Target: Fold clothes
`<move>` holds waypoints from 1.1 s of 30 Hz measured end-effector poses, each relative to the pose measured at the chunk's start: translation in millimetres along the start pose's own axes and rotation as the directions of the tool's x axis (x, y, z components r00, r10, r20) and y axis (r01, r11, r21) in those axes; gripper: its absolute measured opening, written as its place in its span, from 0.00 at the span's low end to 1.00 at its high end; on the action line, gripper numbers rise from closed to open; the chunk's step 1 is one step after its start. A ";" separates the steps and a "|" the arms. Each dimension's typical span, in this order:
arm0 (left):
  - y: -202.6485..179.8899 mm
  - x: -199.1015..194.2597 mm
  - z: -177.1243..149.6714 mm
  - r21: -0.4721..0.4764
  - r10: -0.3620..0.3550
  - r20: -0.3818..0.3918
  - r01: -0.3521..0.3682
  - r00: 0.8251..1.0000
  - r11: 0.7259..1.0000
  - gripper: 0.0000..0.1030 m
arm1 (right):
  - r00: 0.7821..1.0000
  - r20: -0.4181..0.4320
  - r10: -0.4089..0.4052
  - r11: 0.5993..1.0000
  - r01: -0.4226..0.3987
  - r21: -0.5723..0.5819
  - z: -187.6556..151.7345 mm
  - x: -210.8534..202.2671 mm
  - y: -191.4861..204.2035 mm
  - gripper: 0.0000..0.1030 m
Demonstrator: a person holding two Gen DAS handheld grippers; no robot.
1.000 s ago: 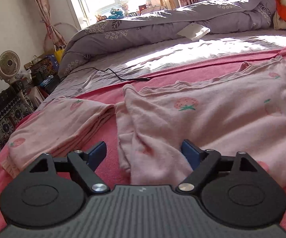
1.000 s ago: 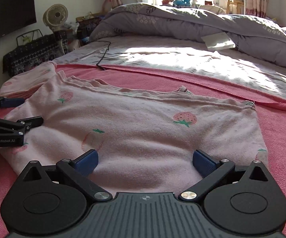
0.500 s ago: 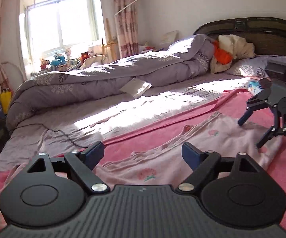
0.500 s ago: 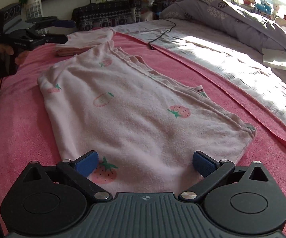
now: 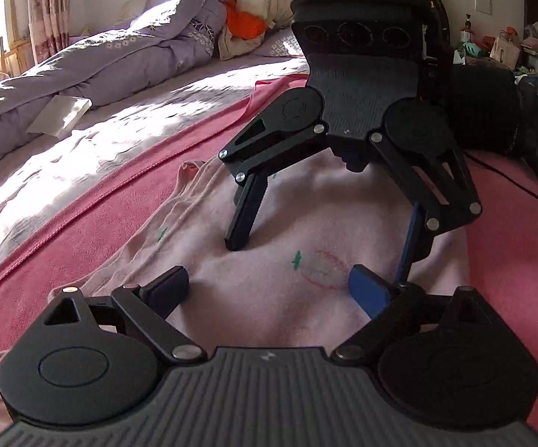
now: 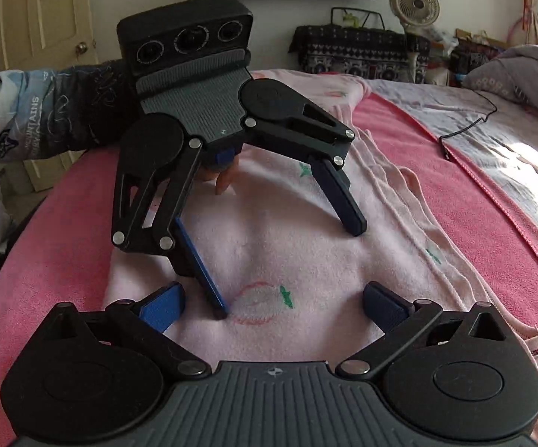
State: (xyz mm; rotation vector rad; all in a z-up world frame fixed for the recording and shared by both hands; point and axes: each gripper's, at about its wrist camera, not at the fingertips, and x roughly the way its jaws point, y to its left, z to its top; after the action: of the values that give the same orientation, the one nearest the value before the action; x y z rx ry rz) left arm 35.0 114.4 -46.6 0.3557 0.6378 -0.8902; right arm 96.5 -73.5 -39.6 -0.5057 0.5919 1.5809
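While both grippers face each other over the pink strawberry-print garment (image 5: 269,290), each stands with its jaws spread wide and nothing between them; the left gripper (image 5: 274,290) appears in the right wrist view at (image 6: 291,272), its fingertips (image 6: 354,227) pressed on the cloth; the right gripper (image 6: 274,303) appears opposite at (image 5: 317,257), its fingertips (image 5: 237,240) likewise touching the fabric; the garment lies flat on a pink blanket (image 5: 82,223) spread over the bed; a rumpled lilac duvet (image 5: 101,59) lies beyond; a patterned sleeve (image 6: 45,123) reaches in behind the left gripper; no containers are visible.
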 end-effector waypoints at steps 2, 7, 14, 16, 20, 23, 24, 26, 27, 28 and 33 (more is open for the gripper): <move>4.6 1.6 1.7 -0.022 -0.019 -0.029 0.018 0.999 1.000 0.94 | 1.000 -0.012 -0.001 1.000 0.001 -0.005 -0.3 0.2 0.3 1.00; 9.8 -7.7 -2.0 -0.031 -0.008 -0.089 0.005 0.996 0.999 0.96 | 0.999 -0.035 -0.007 0.998 0.004 -0.066 -8.3 -10.0 4.8 1.00; 23.7 -55.5 -35.0 -0.051 0.026 -0.147 -0.034 0.989 0.998 0.97 | 0.999 -0.032 -0.024 0.998 0.022 -0.050 -28.8 -30.8 1.6 1.00; 24.0 -69.1 -44.0 -0.064 0.041 -0.155 -0.051 0.987 0.997 0.97 | 0.999 -0.016 -0.037 0.999 0.036 -0.024 -42.2 -42.7 -2.3 1.00; 22.7 -94.7 -61.0 -0.091 0.075 -0.127 -0.087 0.989 0.992 0.97 | 0.996 0.004 -0.085 0.996 0.085 0.029 -62.2 -63.5 -3.9 1.00; 19.0 -103.1 -66.3 -0.106 0.131 -0.124 -0.145 0.984 0.984 0.99 | 0.991 0.001 -0.130 0.989 0.130 0.066 -72.9 -77.1 -2.0 1.00; 18.5 -105.6 -68.1 -0.113 0.147 -0.121 -0.161 0.982 0.980 0.99 | 0.989 -0.006 -0.145 0.986 0.146 0.080 -75.5 -81.1 -1.0 1.00; 23.2 -113.9 -76.4 -0.159 0.156 -0.164 -0.182 0.974 0.970 1.00 | 0.983 -0.017 -0.182 0.979 0.183 0.087 -81.6 -89.6 5.5 1.00; 31.3 -124.8 -85.3 -0.241 0.151 -0.160 -0.187 0.975 0.952 1.00 | 0.979 -0.024 -0.202 0.974 0.204 0.099 -86.2 -94.2 8.7 1.00; 35.2 -133.4 -91.9 -0.288 0.159 -0.148 -0.196 0.976 0.937 1.00 | 0.974 -0.032 -0.223 0.968 0.225 0.113 -90.7 -98.7 12.0 1.00; 10.9 -164.0 -108.6 -0.338 0.296 -0.146 -0.329 0.944 0.882 1.00 | 0.946 -0.088 -0.312 0.902 0.324 0.286 -100.1 -111.0 26.8 1.00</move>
State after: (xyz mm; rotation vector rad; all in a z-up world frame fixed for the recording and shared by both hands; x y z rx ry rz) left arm -71.9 278.2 -22.8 0.1619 0.7856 -0.4354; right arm 77.8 -224.2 -43.8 -0.3846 0.7251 1.1485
